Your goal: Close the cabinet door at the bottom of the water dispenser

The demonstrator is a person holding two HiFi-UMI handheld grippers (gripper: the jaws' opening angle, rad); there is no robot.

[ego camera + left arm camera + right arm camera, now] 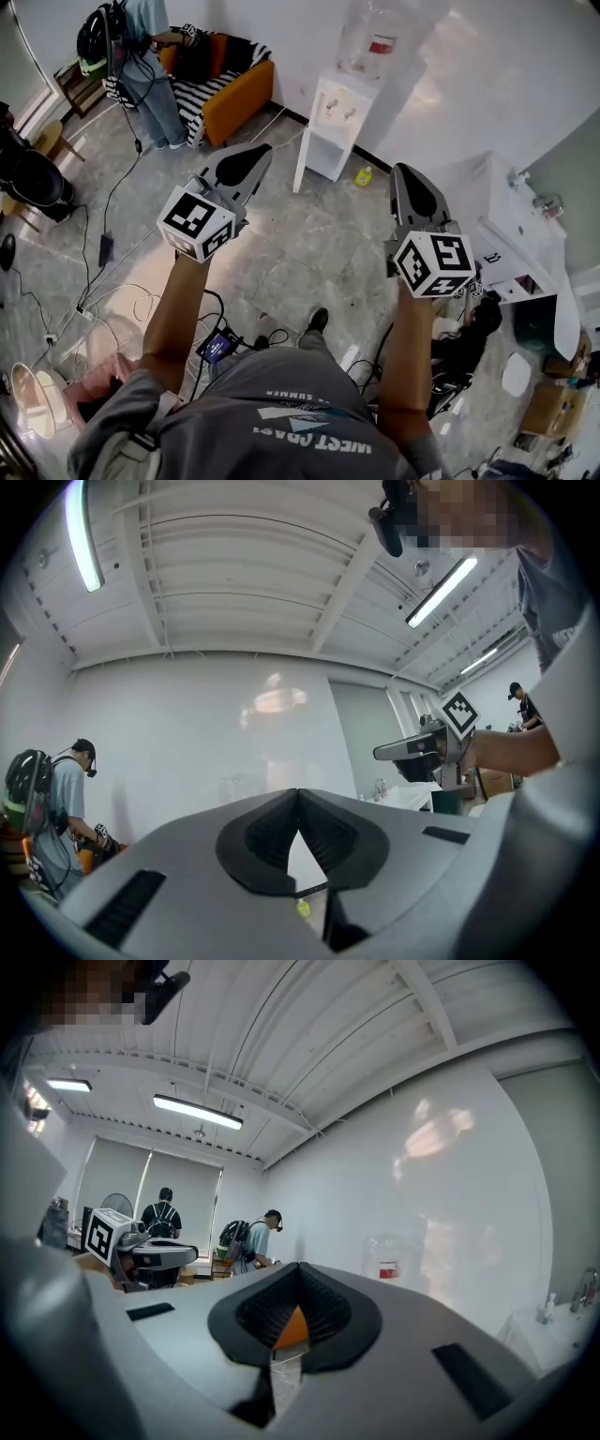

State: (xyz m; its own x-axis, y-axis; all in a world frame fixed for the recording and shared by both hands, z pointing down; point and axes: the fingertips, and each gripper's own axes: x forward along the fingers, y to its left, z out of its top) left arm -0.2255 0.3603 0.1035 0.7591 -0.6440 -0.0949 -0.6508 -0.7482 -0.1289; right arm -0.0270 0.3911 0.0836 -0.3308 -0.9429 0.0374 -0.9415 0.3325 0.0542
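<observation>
Seen against the far wall, at the floor's edge: the water dispenser, its bottom cabinet door swung out into the room on the left side, upright and edge-on. Held up well short of it, left gripper and right gripper, each clenched tip to tip on nothing. Lying ahead and nearer the left gripper's tips than the right's, so probably best reached and pushed shut from the left.

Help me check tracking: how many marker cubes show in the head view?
2. One cube rides on the left gripper, at the view's left; the other on the right gripper, at the right. None seems hidden.
</observation>
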